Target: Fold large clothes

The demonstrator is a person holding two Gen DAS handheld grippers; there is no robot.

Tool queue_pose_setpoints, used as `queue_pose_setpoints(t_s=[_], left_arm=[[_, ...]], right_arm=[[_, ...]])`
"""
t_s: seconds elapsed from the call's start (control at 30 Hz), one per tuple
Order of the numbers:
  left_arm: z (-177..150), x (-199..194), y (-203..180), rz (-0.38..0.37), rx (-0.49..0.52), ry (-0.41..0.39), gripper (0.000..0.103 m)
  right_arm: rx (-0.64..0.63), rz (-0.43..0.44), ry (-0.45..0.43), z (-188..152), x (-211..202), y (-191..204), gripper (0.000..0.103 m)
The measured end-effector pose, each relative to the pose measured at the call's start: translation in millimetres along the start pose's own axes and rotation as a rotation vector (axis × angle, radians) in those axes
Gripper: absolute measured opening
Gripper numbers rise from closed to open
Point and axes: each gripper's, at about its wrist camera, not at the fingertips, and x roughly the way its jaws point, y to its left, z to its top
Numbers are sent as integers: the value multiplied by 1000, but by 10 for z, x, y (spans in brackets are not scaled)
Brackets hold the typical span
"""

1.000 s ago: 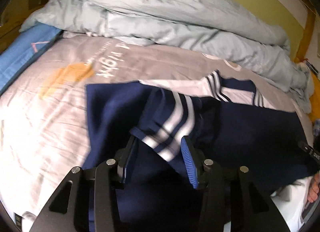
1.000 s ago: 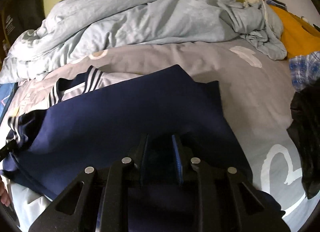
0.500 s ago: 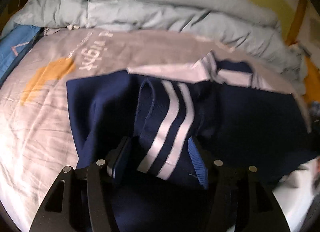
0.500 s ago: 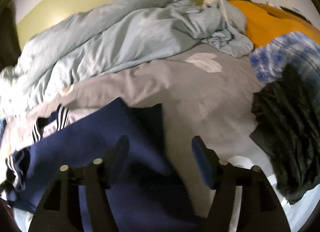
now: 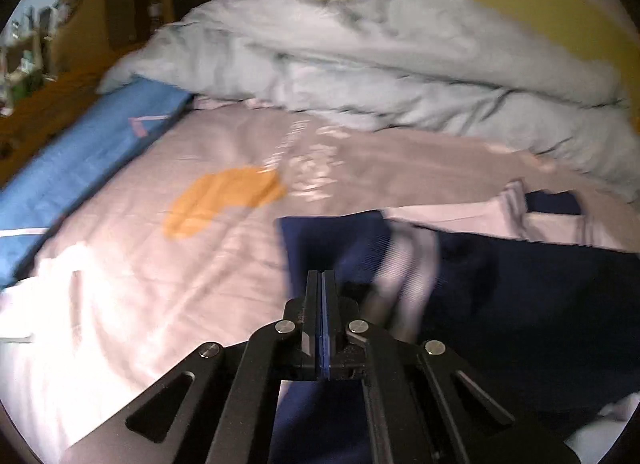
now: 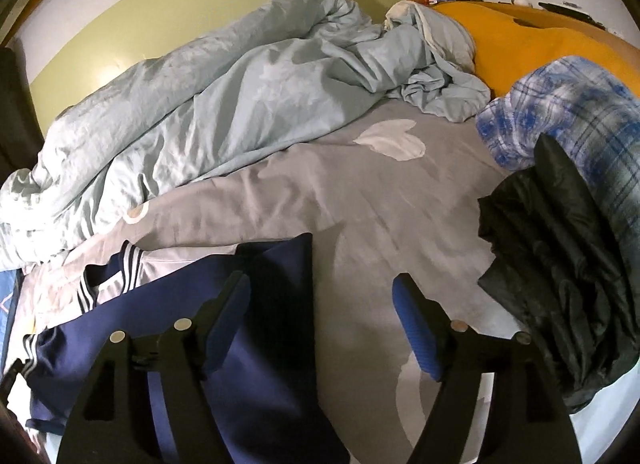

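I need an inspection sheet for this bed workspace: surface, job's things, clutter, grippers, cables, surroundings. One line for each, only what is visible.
Surface: grey bedsheet with a white heart print and an orange patch.
Job's things: navy garment with white stripes, lying partly folded on the sheet.
Clutter: pale blue duvet bunched at the back; black jacket; blue plaid cloth; blue mat.
Grippers: left gripper shut, nothing visibly held; right gripper open, empty.
Cables: nothing seen.
Surroundings: green wall, orange pillow.
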Motion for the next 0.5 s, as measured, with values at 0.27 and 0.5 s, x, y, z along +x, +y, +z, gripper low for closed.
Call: queue_pose_setpoints(t_s=[0.27,0.5], left_arm=[[-16,20,25,-94,-4,18,0],[-23,-205,-246,-147,99,-64,0]], right_arm=[[-113,-3,158,-149,292,201,73],[-192,62,230,-308,420,363,39]])
